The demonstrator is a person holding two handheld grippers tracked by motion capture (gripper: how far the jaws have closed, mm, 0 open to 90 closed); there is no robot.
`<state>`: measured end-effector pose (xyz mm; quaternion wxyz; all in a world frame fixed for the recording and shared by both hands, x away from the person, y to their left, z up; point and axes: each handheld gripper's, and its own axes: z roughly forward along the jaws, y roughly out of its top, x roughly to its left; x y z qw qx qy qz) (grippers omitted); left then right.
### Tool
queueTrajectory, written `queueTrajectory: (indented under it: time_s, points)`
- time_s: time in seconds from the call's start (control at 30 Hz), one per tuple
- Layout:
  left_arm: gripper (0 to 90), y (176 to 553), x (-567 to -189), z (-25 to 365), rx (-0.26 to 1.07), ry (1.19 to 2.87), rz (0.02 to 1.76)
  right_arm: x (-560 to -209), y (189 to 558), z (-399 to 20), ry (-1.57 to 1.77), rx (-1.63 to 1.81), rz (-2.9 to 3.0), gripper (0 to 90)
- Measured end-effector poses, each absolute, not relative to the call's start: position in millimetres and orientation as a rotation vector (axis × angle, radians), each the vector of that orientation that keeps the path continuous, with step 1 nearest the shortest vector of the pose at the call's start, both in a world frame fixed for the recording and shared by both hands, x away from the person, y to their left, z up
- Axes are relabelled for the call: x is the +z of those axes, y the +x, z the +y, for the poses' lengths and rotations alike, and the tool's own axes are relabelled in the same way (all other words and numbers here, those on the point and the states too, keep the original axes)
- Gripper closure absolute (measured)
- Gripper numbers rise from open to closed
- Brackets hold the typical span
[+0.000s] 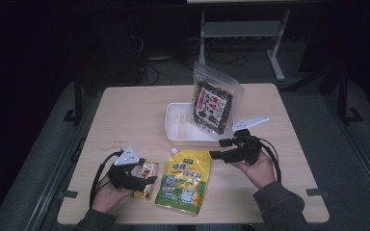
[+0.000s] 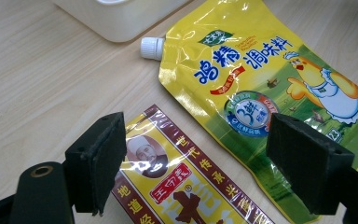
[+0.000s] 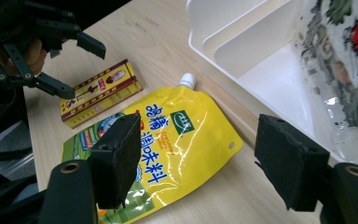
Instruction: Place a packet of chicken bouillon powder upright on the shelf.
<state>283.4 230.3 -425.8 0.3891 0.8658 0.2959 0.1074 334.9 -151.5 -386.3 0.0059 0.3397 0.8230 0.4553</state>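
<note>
My right gripper (image 1: 220, 148) stands wide, holding nothing, above the yellow pouch (image 1: 184, 180) lying flat on the table (image 1: 125, 110) near the white tray (image 1: 176, 126). My left gripper (image 1: 146, 174) gapes too, empty, over the small red-and-yellow box (image 1: 146, 169) beside that pouch.

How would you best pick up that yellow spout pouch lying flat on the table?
Probably by a side edge of the yellow spout pouch, coming low from the right gripper side. It lies flat, so its broad face offers nothing to pinch; the thin sealed border by the white cap would fit between open jaws.
</note>
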Motion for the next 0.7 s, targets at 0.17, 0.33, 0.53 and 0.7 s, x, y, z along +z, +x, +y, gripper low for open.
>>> queueTrajectory:
  time_s: [0.17,0.33,0.53,0.7]
  points:
    - [19.2,282.2,-424.6,226.9,0.271,2.198,0.744,-389.7,335.2,-144.2,1.059,1.396,2.608,30.5]
    - [19.2,281.8,-425.3,222.8,0.265,2.206,0.732,-396.7,336.4,-140.4,1.078,1.365,2.631,30.3]
    - [19.2,281.4,-425.6,219.4,0.259,2.212,0.721,-411.5,341.0,-137.2,1.134,1.316,2.665,31.8]
    - [19.2,281.0,-425.2,216.0,0.251,2.209,0.716,-424.9,345.3,-130.6,1.171,1.250,2.694,33.7]
